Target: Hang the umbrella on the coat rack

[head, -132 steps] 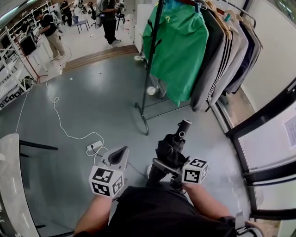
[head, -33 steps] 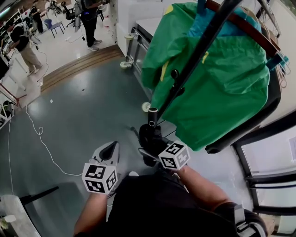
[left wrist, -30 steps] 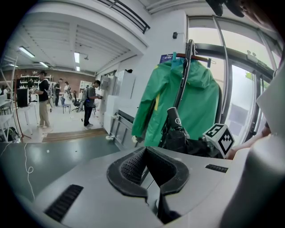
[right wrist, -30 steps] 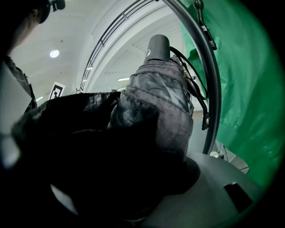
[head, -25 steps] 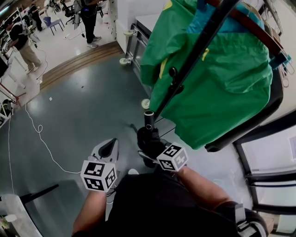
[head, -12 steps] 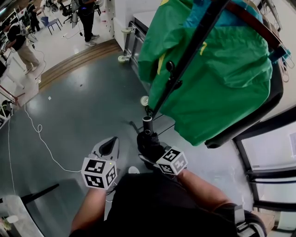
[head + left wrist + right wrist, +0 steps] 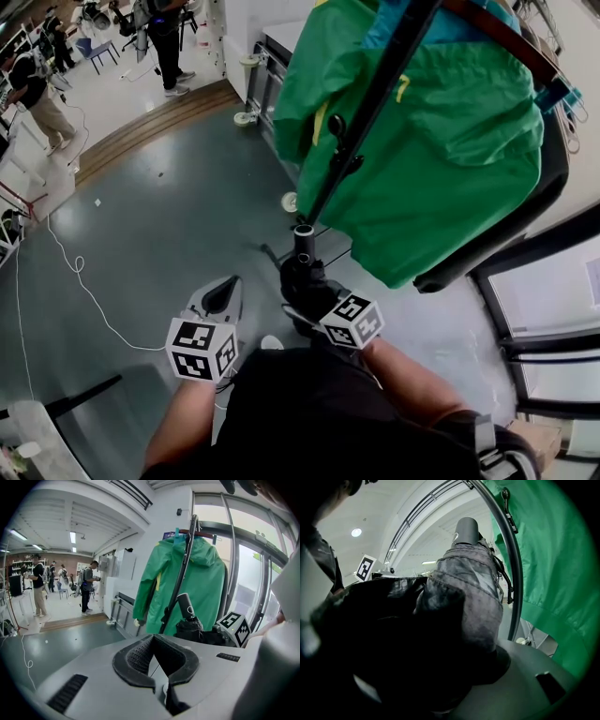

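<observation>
A folded black umbrella (image 7: 302,272) points up with its round handle end (image 7: 304,232) close under the black pole of the coat rack (image 7: 366,112). My right gripper (image 7: 319,314) is shut on the umbrella's folded canopy (image 7: 464,602), which fills the right gripper view; its handle end (image 7: 466,528) stands beside the rack's curved pole (image 7: 513,573). My left gripper (image 7: 221,298) is held low to the left, shut with nothing between its pads (image 7: 154,660). From the left gripper view the umbrella (image 7: 190,620) stands in front of the rack pole (image 7: 180,578).
A green jacket (image 7: 441,141) hangs on the rack, with darker clothes (image 7: 553,187) behind it. Small hook pegs (image 7: 336,127) stick out of the pole. A white cable (image 7: 75,281) lies on the grey floor. People (image 7: 37,89) stand far off at the upper left. A glass door (image 7: 553,319) is at the right.
I have walked up to the rack. Over the last second the umbrella's handle end has stayed just below the pole, shifting only slightly. The left gripper has barely moved.
</observation>
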`<state>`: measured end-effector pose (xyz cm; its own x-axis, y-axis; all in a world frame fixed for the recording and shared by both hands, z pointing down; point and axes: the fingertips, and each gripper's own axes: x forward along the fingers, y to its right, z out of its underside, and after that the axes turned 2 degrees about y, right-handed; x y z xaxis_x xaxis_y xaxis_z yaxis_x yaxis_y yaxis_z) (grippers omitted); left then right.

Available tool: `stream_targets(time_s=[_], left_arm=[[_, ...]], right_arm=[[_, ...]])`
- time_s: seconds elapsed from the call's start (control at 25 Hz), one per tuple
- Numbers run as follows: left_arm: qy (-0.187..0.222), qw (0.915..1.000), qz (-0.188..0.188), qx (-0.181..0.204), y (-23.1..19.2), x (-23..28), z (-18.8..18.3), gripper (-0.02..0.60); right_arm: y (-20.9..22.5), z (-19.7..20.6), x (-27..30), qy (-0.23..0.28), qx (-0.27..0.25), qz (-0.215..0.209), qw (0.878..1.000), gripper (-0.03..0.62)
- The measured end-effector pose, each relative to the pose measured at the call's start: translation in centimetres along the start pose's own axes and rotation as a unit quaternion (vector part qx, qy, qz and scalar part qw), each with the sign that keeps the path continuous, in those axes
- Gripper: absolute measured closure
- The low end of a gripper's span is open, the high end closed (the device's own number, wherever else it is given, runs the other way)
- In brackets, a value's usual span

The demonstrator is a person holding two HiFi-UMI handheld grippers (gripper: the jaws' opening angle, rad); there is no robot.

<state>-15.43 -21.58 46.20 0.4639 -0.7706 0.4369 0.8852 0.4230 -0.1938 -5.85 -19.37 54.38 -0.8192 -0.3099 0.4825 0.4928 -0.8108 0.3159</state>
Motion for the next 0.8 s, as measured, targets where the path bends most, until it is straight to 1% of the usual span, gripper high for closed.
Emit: stream_targets(time_s=[0.2,0.4,0.56,0.8], left_arm=[[0.005,1.0,-0.002,-0.001,0.0,-0.3,-0.2,0.566],[0.008,0.9999,-0.009,-0.005,-0.5,-0.6,-0.2,0.566],[0.009,0.9998,-0.012,-0.009,-0.8,-0.9,-0.2,0.566],[0.008,0.9999,-0.008,-0.008,-0.7,-0.5,-0.3,0.566]], right_arm=[[-0.3,-1.9,0.3,0.013,-0.011,-0.008,1.0,0.355],[0.3,-3.8,0.5,0.027,-0.02,-0.005,0.999,0.355],[0.9,-3.7,0.0,0.028,-0.016,0.004,0.999,0.355],[0.9,-2.3,-0.8,0.021,-0.003,0.008,1.0,0.355]])
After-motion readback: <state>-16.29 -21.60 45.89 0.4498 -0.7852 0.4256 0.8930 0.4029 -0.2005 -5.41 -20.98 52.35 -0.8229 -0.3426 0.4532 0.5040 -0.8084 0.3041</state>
